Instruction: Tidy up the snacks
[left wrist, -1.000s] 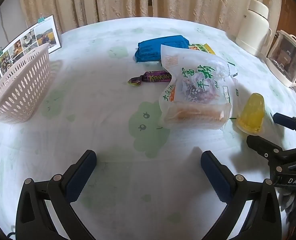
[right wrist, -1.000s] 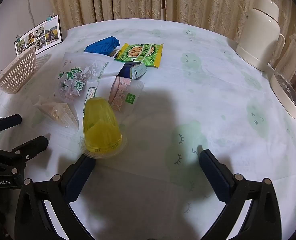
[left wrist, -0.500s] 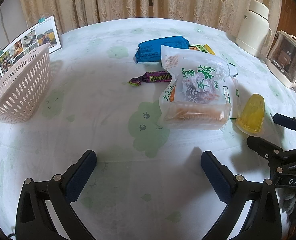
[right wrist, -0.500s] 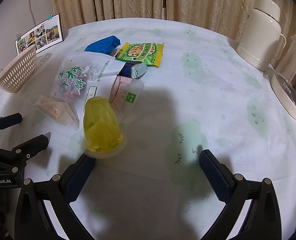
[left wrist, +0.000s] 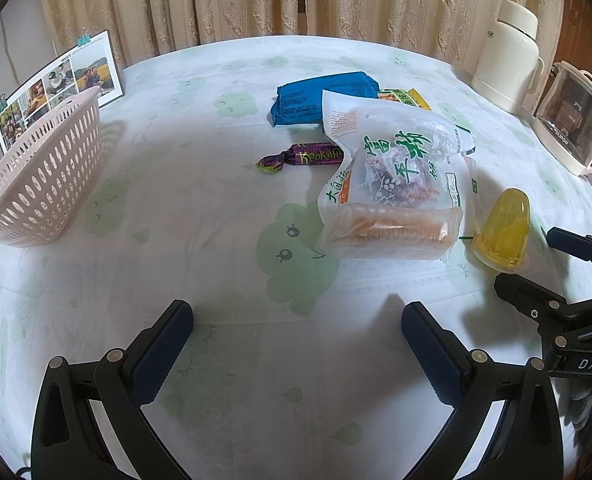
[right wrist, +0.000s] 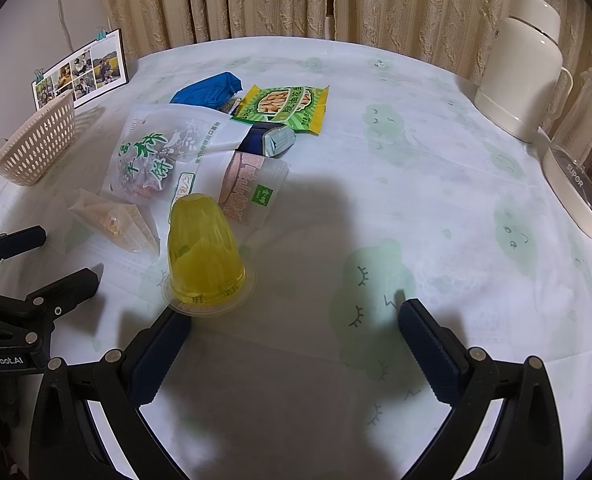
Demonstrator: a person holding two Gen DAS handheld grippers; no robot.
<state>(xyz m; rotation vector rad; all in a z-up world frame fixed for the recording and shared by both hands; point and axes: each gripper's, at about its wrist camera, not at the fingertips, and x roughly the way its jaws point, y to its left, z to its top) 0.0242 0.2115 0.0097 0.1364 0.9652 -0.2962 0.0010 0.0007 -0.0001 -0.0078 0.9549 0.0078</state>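
Change since a second ago is slight: the left claw (left wrist: 296,328) has eased a little closer to the snack pile, while the right claw (right wrist: 291,328) sits much as it did. Both claws gape wide and grip nothing. Taking the yellow jelly cup (right wrist: 203,252) as landmark, it stands upside down on the worktop (right wrist: 416,200), just ahead of the right claw's left finger. Beside it, toward the left claw, lies a clear pack of biscuits (left wrist: 392,232), overlapped by a white bag with green lettering (left wrist: 396,156). Beyond those lie a purple candy (left wrist: 304,158) and a blue packet (left wrist: 324,96). Far across from the cup, the pink basket (left wrist: 43,176) shows nothing inside, though its floor is hidden.
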